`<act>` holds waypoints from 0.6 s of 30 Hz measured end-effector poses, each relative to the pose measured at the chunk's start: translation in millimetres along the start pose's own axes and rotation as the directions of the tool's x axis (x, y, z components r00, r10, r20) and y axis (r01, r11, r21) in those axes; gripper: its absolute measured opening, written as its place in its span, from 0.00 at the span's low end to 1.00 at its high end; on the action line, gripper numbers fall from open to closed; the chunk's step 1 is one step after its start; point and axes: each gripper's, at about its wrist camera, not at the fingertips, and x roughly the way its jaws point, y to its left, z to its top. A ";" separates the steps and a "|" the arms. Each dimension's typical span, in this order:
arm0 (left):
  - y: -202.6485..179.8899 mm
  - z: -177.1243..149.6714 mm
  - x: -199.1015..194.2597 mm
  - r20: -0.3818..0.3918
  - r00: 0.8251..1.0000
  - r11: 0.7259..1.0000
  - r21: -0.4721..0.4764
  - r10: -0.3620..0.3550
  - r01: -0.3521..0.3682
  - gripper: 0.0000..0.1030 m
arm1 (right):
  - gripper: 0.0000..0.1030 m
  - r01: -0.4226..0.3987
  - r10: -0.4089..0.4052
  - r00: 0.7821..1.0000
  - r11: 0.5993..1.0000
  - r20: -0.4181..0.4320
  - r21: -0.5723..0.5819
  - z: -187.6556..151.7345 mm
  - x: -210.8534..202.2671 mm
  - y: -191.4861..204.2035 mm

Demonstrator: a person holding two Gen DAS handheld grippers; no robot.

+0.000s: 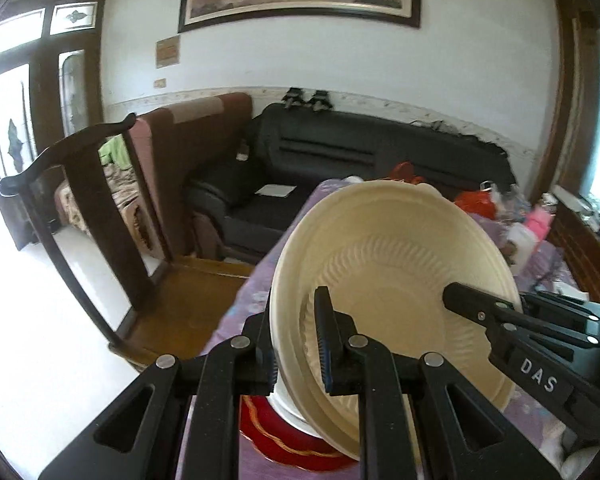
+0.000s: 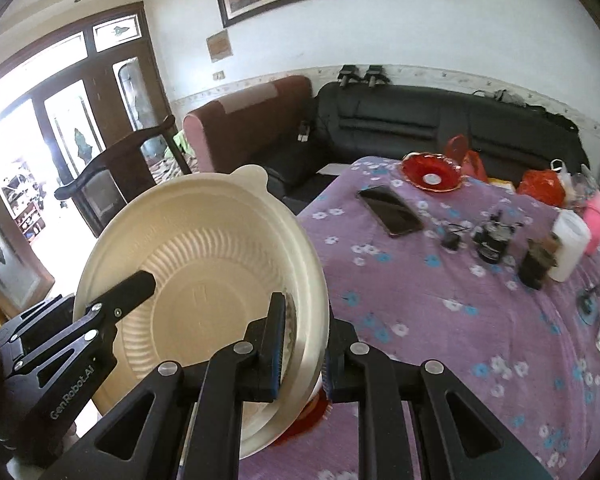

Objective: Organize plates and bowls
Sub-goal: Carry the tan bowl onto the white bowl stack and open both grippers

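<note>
Bowl (image 1: 392, 280), lower centre: left gripper (image 1: 300, 344) and right gripper (image 2: 300, 344) each clamp its rim (keep both closures even while lowering).

We are seeing a cream disposable bowl (image 1: 396, 280) being held up on edge above the bench (image 2: 440, 300), its ribbed inside and flat bottom facing both cameras and a small tab sticking out from its rim at the top. Beneath its lower edge a red plate with an orange wavy border (image 1: 276, 436) is lying flat on the purple flowered cloth, with something white sitting on it that we cannot identify. Well apart, at the far side, a red glass dish (image 2: 431, 171) is sitting upright.
</note>
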 end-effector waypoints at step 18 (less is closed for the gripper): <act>32.5 -45.8 86.4 -0.193 0.981 0.997 -0.075 -0.032 0.017 0.17 | 0.17 0.043 -0.041 0.985 0.999 -0.170 0.011 -36.0 90.8 0.1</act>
